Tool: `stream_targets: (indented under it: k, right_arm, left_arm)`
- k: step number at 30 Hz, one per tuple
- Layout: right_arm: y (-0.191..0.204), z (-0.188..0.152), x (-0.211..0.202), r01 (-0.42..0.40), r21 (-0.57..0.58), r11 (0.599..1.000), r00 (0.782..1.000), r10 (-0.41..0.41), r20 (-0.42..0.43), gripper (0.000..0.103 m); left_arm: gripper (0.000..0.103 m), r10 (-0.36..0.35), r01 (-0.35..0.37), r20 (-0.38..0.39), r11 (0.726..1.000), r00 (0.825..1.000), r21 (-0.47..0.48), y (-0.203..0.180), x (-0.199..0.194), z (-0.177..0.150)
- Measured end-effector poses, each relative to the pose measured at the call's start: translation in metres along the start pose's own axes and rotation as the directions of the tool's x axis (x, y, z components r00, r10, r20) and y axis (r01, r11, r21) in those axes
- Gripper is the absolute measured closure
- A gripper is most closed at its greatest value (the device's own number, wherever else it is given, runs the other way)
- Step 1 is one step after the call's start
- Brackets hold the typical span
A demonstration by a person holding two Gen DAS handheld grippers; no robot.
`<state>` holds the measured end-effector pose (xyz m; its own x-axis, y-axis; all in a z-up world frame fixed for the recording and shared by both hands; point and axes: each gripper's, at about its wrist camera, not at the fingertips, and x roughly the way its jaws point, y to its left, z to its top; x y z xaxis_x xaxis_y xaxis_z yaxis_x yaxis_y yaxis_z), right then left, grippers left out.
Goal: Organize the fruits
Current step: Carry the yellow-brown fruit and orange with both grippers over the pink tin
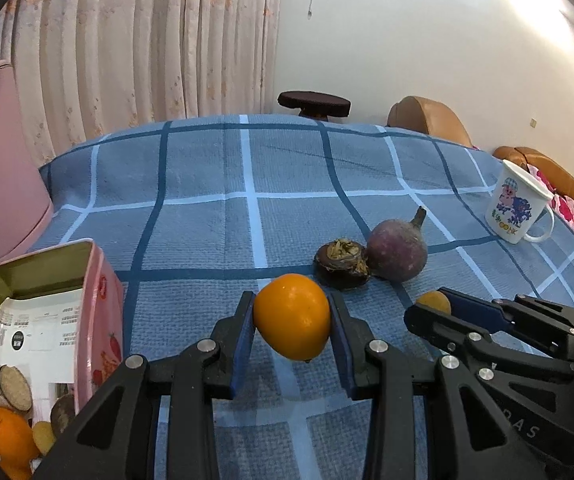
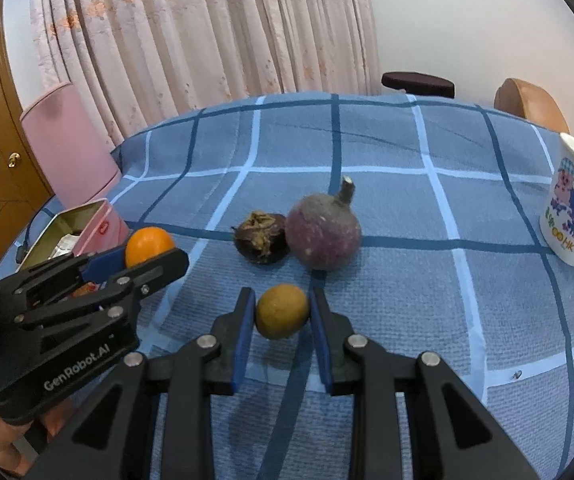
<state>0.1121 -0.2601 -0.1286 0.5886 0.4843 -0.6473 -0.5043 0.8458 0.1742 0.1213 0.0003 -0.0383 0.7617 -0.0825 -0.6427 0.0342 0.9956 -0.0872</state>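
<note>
Both tongs (image 1: 291,316) (image 2: 283,312) low, fruit-clamped.

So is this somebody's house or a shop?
Most likely a home living or dining room: floral curtains hang behind a table with a blue checked tablecloth, a tan leather sofa sits beyond it, and a cartoon mug stands on the cloth.

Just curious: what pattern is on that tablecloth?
Blue tablecloth with a grid of dark-blue and pale lines; clearest in the right wrist view.
</note>
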Motion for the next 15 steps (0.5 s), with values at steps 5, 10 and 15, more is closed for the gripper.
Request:
stream_targets:
  k: [5,10,15]
  right_arm:
    - [0.008,0.0,-0.004,0.004,-0.024,1.0,1.0,-0.003,0.023,0.072]
    - [0.015,0.001,-0.005,0.005,-0.038,0.999,0.999,-0.004,0.044,0.072]
    - [0.025,0.002,-0.008,0.008,-0.064,0.998,0.997,-0.004,0.075,0.072]
  left_arm:
    - [0.066,0.008,-0.008,0.023,1.0,1.0,-0.005,0.002,-0.008,-0.003]
    - [0.066,0.03,-0.03,0.071,1.0,0.997,-0.002,0.004,-0.022,-0.005]
    - [0.066,0.045,-0.046,0.109,0.999,0.993,0.005,0.006,-0.032,-0.007]
